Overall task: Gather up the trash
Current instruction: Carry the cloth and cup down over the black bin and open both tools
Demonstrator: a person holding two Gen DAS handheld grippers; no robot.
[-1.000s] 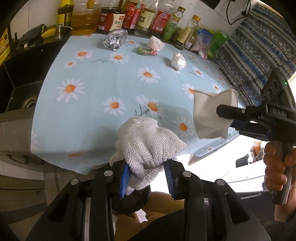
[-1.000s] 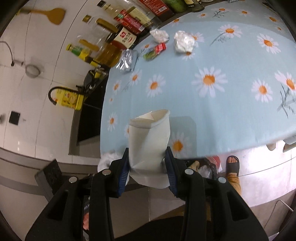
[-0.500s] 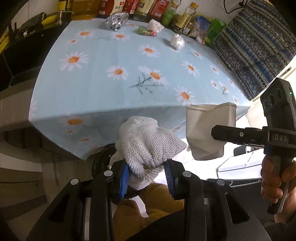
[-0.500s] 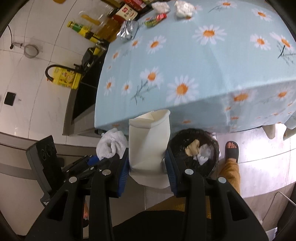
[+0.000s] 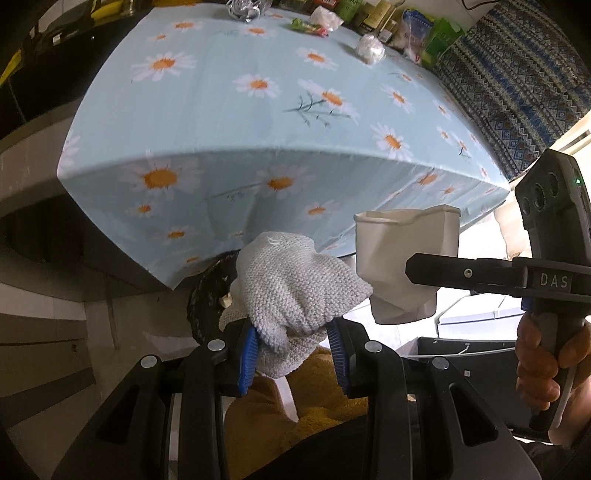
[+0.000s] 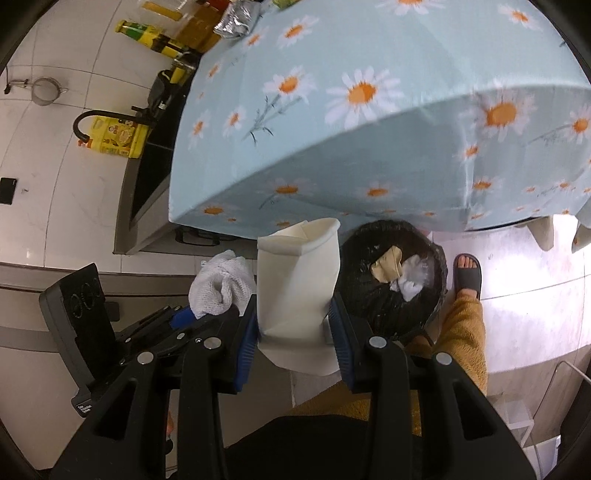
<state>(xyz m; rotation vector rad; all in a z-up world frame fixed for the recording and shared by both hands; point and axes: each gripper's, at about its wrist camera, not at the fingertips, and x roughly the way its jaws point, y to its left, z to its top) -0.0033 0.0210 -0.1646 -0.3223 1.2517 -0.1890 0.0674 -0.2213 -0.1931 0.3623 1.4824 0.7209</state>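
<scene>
My left gripper (image 5: 293,345) is shut on a grey-white knitted glove (image 5: 295,288), held below the table's front edge; the glove also shows in the right wrist view (image 6: 219,286). My right gripper (image 6: 293,332) is shut on a crumpled white paper cup (image 6: 297,288), seen also in the left wrist view (image 5: 404,266). A black-lined trash bin (image 6: 391,295) stands on the floor under the table edge, just right of the cup, with paper scraps inside. Its rim (image 5: 207,295) peeks out behind the glove.
The daisy tablecloth table (image 5: 258,122) holds crumpled tissues (image 5: 369,50), a wrapper (image 5: 308,27) and foil (image 5: 243,5) at the far end, by bottles. A person's sandalled foot (image 6: 467,271) and yellow trouser leg (image 6: 461,339) stand beside the bin. Counter and sink lie left.
Both grippers have dropped from above the tabletop to below its front edge, carrying glove and cup. The bin has come into view beside the cup.
</scene>
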